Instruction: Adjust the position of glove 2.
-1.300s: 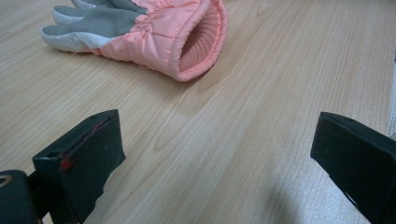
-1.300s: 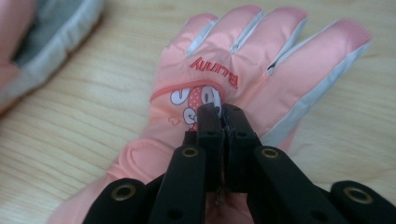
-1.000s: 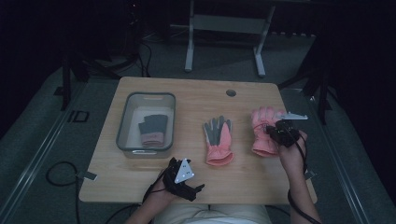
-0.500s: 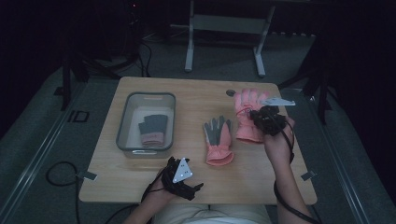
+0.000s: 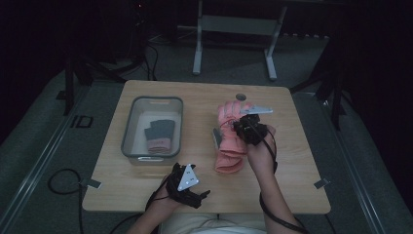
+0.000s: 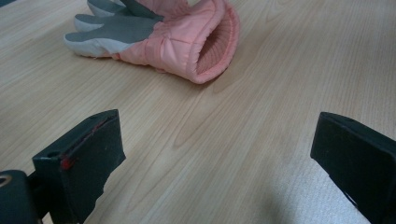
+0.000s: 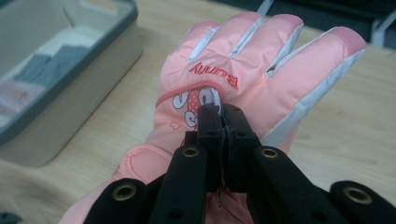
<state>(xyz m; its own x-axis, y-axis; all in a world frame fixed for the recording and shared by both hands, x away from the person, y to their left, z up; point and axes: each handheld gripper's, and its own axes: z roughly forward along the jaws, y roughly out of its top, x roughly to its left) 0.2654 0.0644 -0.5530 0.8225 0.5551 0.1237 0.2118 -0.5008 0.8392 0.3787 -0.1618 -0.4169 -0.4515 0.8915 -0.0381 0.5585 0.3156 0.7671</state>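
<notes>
Moved since the earlier frames: the pink padded ski glove [image 5: 233, 118] pinched in the right gripper [image 5: 242, 127] has travelled from the table's right side toward the middle, and now overlaps the second pink glove with the grey palm [image 5: 228, 157], which has stayed put.

Item 1, right gripper: jaws clenched on a fold of fabric at the back of the carried glove, just above the printed cartoon patch [image 7: 194, 103]. Fingers of the glove point away from the tool.

Item 2, left gripper [image 5: 187, 187]: jaws standing wide apart [image 6: 233, 158], grasping nothing, resting at the near table edge; the grey-palmed glove's ribbed cuff [image 6: 212, 44] lies ahead of it.

Item 3, clear grey-rimmed plastic bin [image 5: 131, 127]: left of the right gripper, holding a folded grey-and-pink knit piece [image 5: 158, 135].

Handling, judged: glove is light, soft and quilted; it sags and drags rather than lifts flat. A pinch of shell fabric may slip; the cuff offers a firmer hold.

Room: bare light wooden tabletop [image 5: 292, 161] to the right of the right gripper; bin wall and a small round dark hole [image 5: 240, 96] beyond the gloves set the limits.
</notes>
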